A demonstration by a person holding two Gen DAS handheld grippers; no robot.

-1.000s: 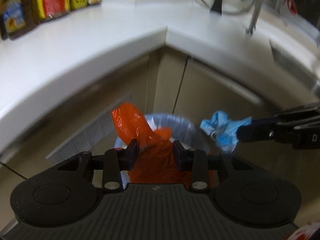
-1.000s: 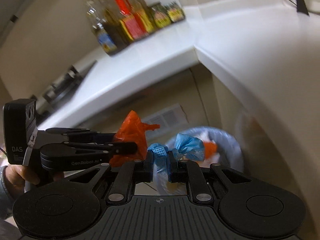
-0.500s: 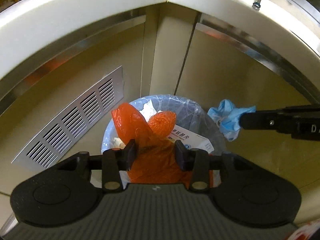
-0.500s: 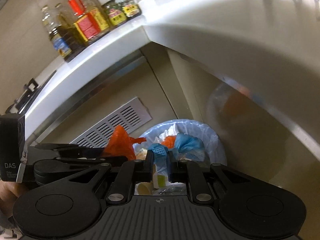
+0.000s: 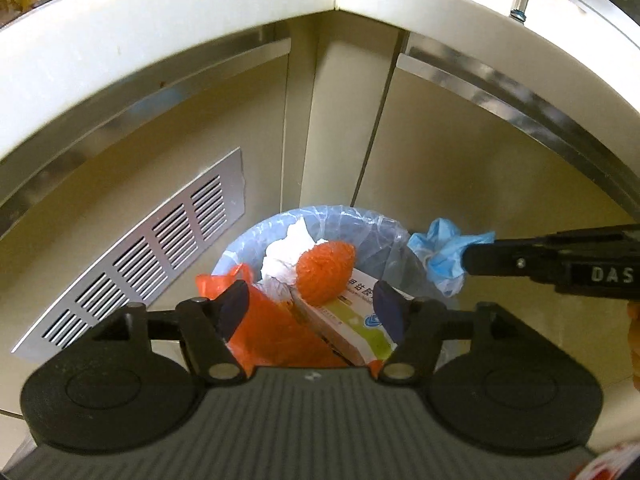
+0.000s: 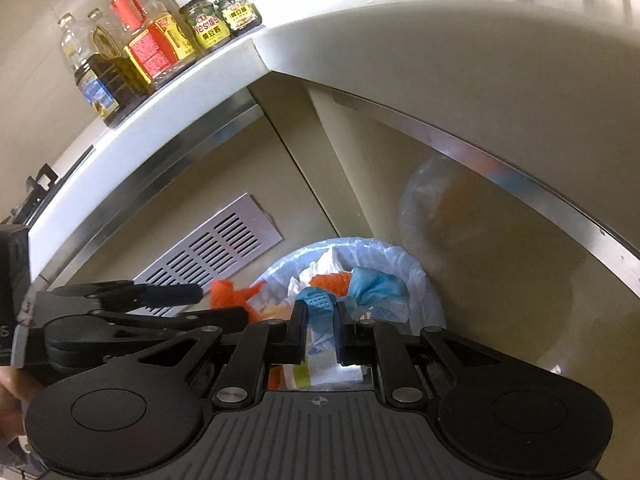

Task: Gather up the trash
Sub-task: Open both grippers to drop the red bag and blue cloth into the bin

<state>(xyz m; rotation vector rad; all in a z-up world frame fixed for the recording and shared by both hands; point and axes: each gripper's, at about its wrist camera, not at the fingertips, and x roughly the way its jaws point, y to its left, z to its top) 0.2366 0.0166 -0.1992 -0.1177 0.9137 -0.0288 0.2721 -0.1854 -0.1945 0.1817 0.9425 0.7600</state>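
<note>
Left gripper [image 5: 310, 312] now spread wide, orange bag [image 5: 276, 332] dropped into the bin [image 5: 360, 220], so that one's done. Right gripper [image 6: 320, 320] still pinching the blue wad [image 6: 376, 286] right over it; probably next.

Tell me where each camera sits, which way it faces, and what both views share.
Left wrist: rides the left gripper, looking down into the trash bin at the cabinet corner; its jaws stand open over the orange bag; the right gripper enters from the right.
Right wrist: rides the right gripper, facing the same bin and countertop bottles; jaws pinch the blue glove; the left gripper shows at left.
Shared: bin, orange bag, glove, vent grille.
</note>
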